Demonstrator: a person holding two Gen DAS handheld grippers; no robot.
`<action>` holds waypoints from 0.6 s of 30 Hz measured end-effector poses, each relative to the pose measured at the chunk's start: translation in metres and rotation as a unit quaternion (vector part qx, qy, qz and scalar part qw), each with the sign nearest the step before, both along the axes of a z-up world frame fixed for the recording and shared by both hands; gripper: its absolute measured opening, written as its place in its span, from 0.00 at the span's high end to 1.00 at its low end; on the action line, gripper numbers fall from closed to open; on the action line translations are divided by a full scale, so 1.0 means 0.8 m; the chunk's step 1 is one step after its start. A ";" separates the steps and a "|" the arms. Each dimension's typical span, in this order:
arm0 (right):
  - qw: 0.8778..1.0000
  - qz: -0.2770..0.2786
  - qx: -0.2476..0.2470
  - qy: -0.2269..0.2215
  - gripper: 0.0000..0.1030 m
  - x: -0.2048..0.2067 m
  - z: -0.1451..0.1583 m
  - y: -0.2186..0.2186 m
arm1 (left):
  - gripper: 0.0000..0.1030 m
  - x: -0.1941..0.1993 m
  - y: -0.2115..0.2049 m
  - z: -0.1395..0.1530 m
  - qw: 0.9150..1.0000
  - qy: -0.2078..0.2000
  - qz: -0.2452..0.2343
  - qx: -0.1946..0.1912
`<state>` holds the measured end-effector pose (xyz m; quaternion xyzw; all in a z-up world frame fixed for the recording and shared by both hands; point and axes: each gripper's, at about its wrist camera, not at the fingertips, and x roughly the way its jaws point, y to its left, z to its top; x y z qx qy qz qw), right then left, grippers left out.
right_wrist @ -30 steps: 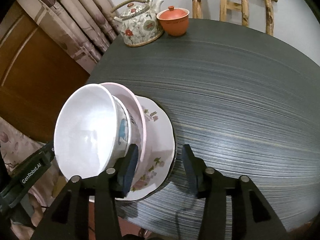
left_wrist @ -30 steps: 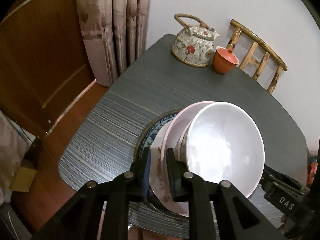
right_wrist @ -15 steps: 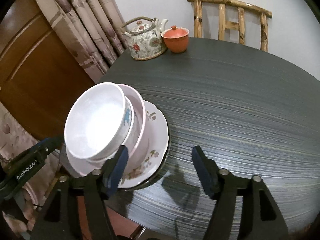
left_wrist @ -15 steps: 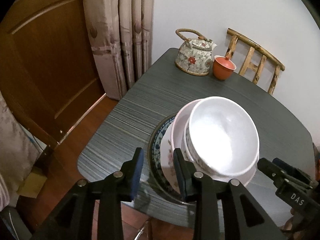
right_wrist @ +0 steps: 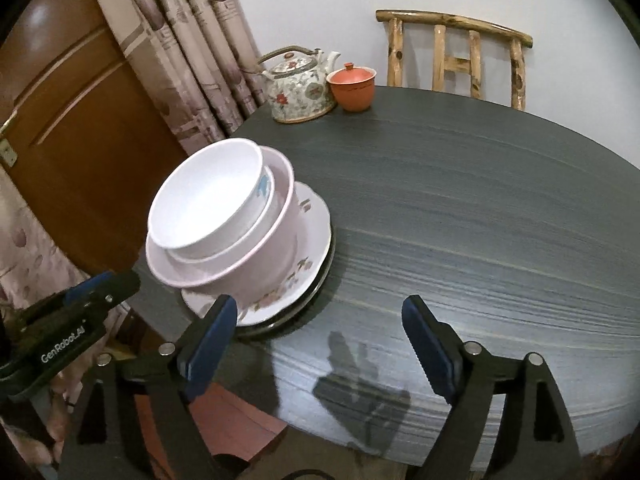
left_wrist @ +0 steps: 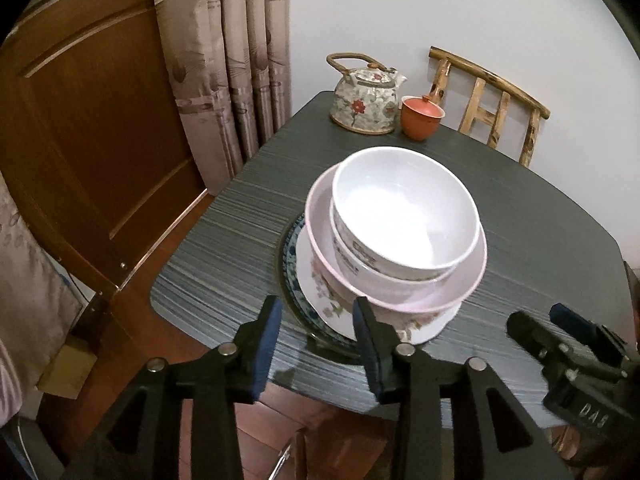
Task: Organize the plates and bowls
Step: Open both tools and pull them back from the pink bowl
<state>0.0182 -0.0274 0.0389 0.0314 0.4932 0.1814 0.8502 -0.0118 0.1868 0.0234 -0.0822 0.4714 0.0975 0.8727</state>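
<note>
White bowl (left_wrist: 406, 216) nested in a second bowl and a pink bowl (left_wrist: 404, 292), on a floral plate (right_wrist: 296, 256) over a dark plate (left_wrist: 294, 280), near the table (right_wrist: 480, 208) edge. Left view alone shows the bottom plate's blue pattern. Left gripper (left_wrist: 318, 330) and right gripper (right_wrist: 320, 334): jaws spread, empty. Teapot (right_wrist: 300, 88), orange cup (right_wrist: 353, 88), chair (right_wrist: 456, 56) behind.

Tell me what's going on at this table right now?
A person holds two handheld grippers over a dark table. Three nested bowls sit on a floral plate, which rests on a blue-patterned plate. The left gripper and right gripper are both open, holding nothing. A teapot and orange cup stand at the far edge.
</note>
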 end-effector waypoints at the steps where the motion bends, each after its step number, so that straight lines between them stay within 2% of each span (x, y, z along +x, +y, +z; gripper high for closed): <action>1: 1.000 0.001 -0.001 -0.001 0.15 -0.004 0.000 0.001 | 0.59 -0.002 -0.003 0.001 1.000 -0.002 0.000 0.004; 3: 1.000 0.006 -0.005 -0.007 0.08 -0.011 0.000 0.003 | 0.58 -0.003 -0.010 0.002 1.000 -0.003 -0.001 0.013; 8: 1.000 0.016 -0.013 -0.012 0.07 -0.025 0.000 0.011 | 0.56 -0.008 -0.022 0.007 0.999 -0.005 -0.003 0.033; 18: 1.000 0.017 -0.017 -0.010 0.02 -0.034 -0.002 0.010 | 0.52 -0.014 -0.032 0.013 0.999 -0.011 -0.002 0.042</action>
